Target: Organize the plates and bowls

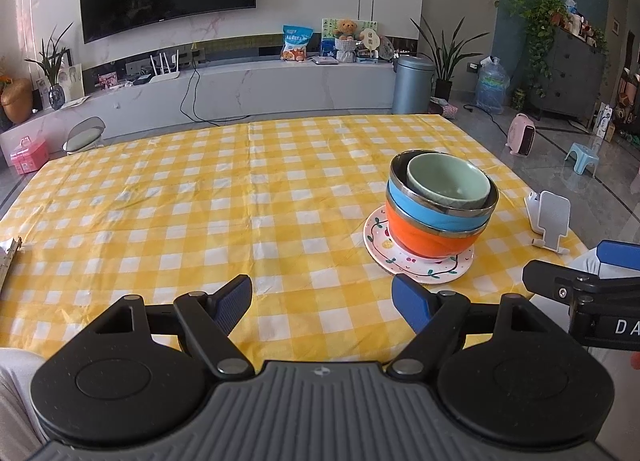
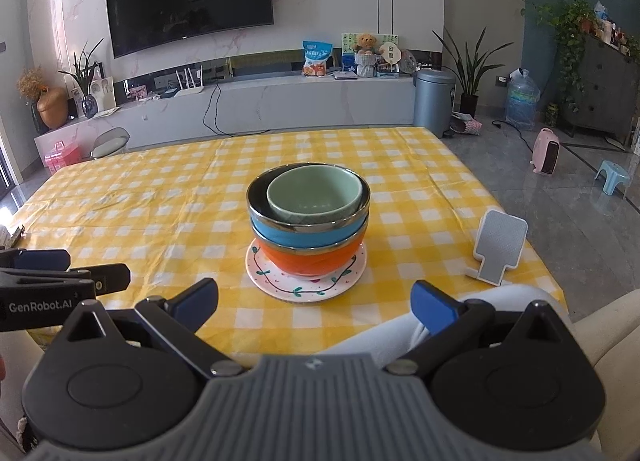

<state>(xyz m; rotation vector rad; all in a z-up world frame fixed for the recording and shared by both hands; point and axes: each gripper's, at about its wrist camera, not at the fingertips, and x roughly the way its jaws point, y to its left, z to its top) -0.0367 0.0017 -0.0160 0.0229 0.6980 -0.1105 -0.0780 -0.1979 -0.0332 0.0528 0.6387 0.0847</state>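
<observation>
Right now, a stack of dishes is sitting on the bench (image 2: 140, 201), which is wearing a yellow-and-white checked cloth: a white plate (image 2: 280, 285) painted with a green vine and small red marks is lying at the bottom, an orange bowl (image 2: 308, 261) is resting on it, a blue bowl (image 2: 296, 239) with a shiny metal rim is nesting inside the orange one, and a pale green bowl (image 2: 314, 197) is sitting tilted inside the blue one. The left tongs (image 1: 322, 301) are hovering low over the cloth with their blue pads spread wide apart and gripping nothing, the stack lying ahead of them and to their right. The right tongs (image 2: 316, 299) are likewise standing wide apart and empty, pointing straight at the stack, which is lying just beyond their tips. A white phone stand (image 2: 498, 251) is standing on the cloth to the right of the plate, near the bench's edge, apart from the dishes
</observation>
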